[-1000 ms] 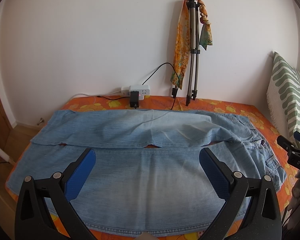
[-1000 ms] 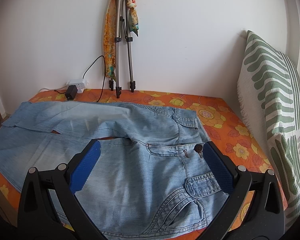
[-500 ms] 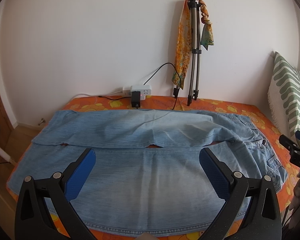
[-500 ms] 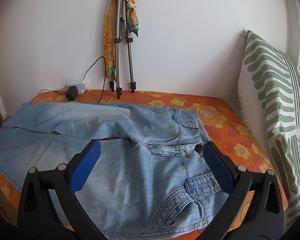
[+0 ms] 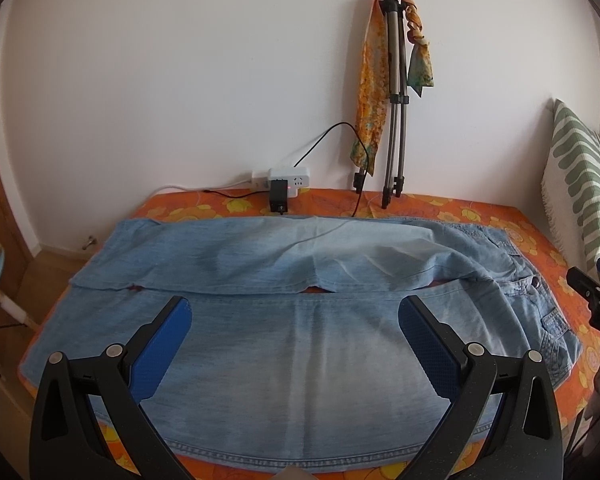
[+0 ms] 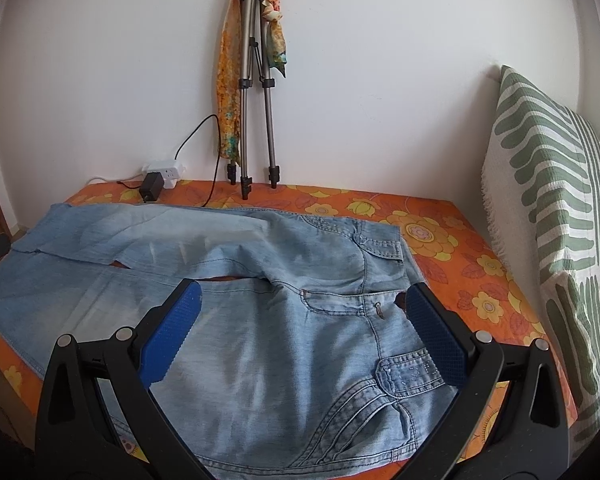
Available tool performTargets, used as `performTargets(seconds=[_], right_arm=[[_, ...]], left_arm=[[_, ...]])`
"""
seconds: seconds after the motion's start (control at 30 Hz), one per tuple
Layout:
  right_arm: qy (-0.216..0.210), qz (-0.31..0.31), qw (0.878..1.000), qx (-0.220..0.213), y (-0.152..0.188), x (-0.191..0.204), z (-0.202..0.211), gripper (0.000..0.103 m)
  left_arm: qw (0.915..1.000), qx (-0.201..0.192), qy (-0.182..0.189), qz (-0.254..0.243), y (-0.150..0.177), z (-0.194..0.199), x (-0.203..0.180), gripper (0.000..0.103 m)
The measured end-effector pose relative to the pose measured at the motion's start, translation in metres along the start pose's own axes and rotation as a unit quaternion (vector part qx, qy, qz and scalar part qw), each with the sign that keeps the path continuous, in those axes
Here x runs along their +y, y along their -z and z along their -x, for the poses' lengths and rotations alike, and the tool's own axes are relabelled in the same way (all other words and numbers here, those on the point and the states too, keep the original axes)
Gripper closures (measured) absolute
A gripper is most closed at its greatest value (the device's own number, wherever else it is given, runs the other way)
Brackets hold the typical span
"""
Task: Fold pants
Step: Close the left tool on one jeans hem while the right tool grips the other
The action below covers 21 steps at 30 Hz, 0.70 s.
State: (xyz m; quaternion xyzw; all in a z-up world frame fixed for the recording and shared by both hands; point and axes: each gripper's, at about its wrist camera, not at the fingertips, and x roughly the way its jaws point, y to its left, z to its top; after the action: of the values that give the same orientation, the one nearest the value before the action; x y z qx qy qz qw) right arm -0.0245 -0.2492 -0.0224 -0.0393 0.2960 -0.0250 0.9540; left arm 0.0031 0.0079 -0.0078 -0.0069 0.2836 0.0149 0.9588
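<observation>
On the bed (image 6: 440, 216), the pants (image 5: 300, 344) lie spread flat, waistband to the right, legs running left, side by side. Over the last second both views have barely shifted. Left tongs (image 5: 294, 346) and right tongs (image 6: 300, 332) hover above the near leg, both spread wide, gripping nothing. Judgement: folding not begun; a grasp of the near edge comes next.
</observation>
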Motion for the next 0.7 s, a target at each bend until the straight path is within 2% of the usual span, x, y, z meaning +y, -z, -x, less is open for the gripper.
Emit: performTargets(seconds=[0.47, 0.7], right_arm=[[-0.054, 0.006, 0.999, -0.003, -0.004, 0.02, -0.007, 0.0], [-0.097, 0.015, 0.995, -0.001, -0.015, 0.035, -0.015, 0.0]], left_arm=[[0.9999, -0.01, -0.011, 0.0, -0.003, 0.012, 0.013, 0.0], [0.9996, -0.011, -0.016, 0.02, -0.006, 0.013, 0.037, 0.0]])
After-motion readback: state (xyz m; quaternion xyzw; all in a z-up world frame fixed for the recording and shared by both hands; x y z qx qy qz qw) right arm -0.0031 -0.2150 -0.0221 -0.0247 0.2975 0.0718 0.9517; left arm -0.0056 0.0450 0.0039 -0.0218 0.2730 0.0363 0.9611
